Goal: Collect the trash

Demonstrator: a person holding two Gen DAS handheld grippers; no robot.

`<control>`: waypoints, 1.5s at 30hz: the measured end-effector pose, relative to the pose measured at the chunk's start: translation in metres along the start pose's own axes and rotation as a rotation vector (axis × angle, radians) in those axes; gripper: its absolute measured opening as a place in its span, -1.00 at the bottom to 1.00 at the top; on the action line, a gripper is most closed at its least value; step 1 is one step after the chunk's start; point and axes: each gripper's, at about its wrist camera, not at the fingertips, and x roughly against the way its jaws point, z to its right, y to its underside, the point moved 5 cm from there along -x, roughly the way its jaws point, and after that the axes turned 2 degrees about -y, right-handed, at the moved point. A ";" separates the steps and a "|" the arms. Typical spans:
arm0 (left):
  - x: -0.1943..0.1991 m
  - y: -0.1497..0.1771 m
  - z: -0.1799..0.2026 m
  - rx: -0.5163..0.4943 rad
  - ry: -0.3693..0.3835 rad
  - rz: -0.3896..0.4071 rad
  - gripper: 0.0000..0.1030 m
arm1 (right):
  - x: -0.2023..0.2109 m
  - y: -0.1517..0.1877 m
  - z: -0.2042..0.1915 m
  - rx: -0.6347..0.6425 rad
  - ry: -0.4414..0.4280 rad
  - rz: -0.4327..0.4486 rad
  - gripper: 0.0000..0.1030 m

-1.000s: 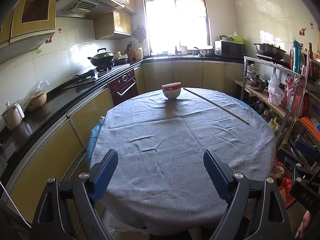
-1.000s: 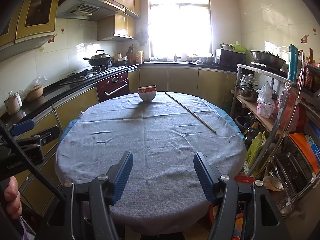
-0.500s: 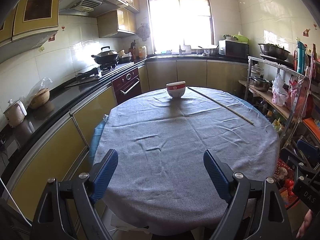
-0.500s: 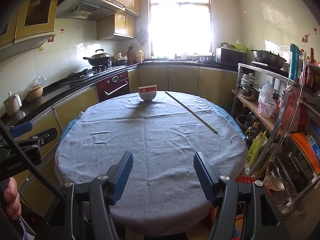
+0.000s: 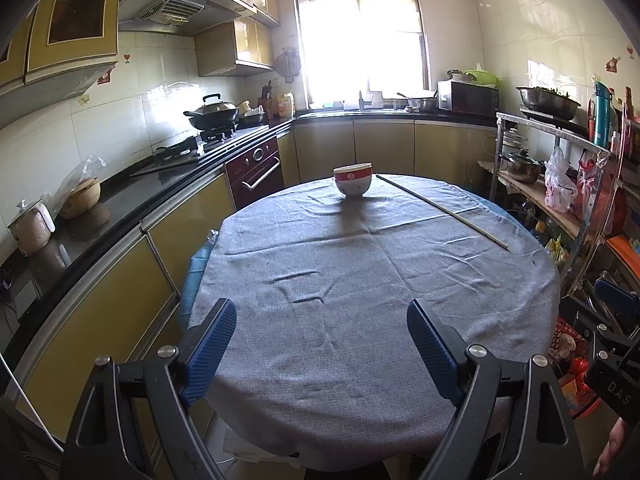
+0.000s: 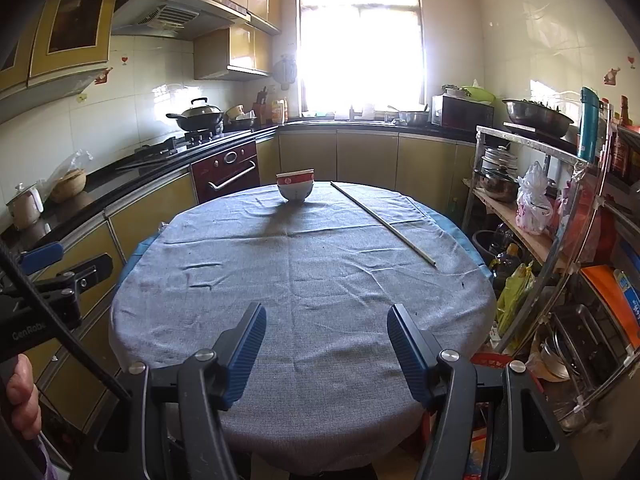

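Grey cloth covers the tabletop (image 5: 360, 320); nothing has shifted this past second. Both the left gripper (image 5: 322, 338) and right gripper (image 6: 326, 340) hover spread and empty. No trash shows, only a bowl (image 5: 353, 185) and stick (image 5: 440, 210) far across.

You're shooting into a tall, blown-out white window (image 5: 360, 44) that backlights the kitchen; the red-and-white ceramic bowl (image 5: 353, 185) throws a long shadow toward you across the grey tablecloth (image 6: 304, 280). Glare streaks the glossy white wall tiles (image 5: 160, 92). Fisheye bends the edges and corners go black.
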 end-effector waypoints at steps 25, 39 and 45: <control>0.000 0.003 0.002 -0.007 0.000 -0.006 0.70 | 0.003 0.001 0.002 -0.012 0.008 0.002 0.30; -0.001 0.003 0.001 -0.005 -0.006 -0.009 0.70 | 0.001 0.002 0.001 -0.013 0.005 0.001 0.30; -0.007 0.002 -0.001 0.007 -0.022 -0.024 0.70 | -0.006 -0.001 0.000 -0.013 -0.008 -0.006 0.30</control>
